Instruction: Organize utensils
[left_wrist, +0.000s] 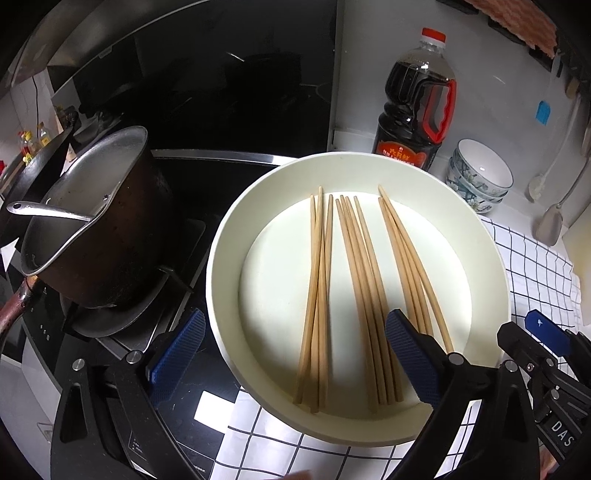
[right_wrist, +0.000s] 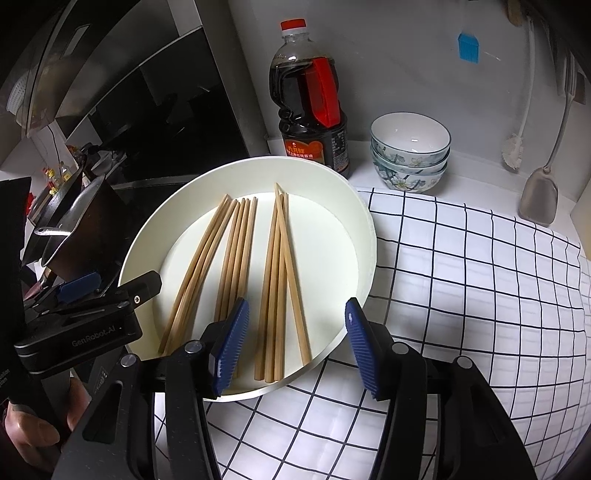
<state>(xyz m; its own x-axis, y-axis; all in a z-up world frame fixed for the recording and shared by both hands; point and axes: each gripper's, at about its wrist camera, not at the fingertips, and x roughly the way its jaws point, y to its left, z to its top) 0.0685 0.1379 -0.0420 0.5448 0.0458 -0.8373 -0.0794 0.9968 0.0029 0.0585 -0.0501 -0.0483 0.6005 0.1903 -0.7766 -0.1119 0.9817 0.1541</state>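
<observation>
The left gripper (left_wrist: 295, 354) stands with its jaws as wide as they go, holding nothing; one blue pad hangs outside the left rim of the white basin (left_wrist: 225, 236) and the other pad hovers above the basin floor, over the lower ends of the chopsticks (left_wrist: 354, 280). The right gripper (right_wrist: 295, 347) is about half open and also empty, its left pad above the near ends of the middle bundle and its right pad just outside the basin's near right rim; the right-hand bundle of chopsticks lies in line with the gap between its jaws, below the pads, and no contact shows. The chopsticks lie flat on the basin floor in three loose bundles, running from the near rim toward the far one: about four on the left, four or five in the middle and four on the right, though overlaps make an exact count uncertain. The basin sits partly on a checked cloth (right_wrist: 461, 280) and partly on the stove edge. Behind it stand one soy sauce bottle (right_wrist: 314, 107) and a stack of three patterned bowls (right_wrist: 410, 155). One pot (left_wrist: 99, 225) with a ladle inside sits on the burner to the left.
</observation>
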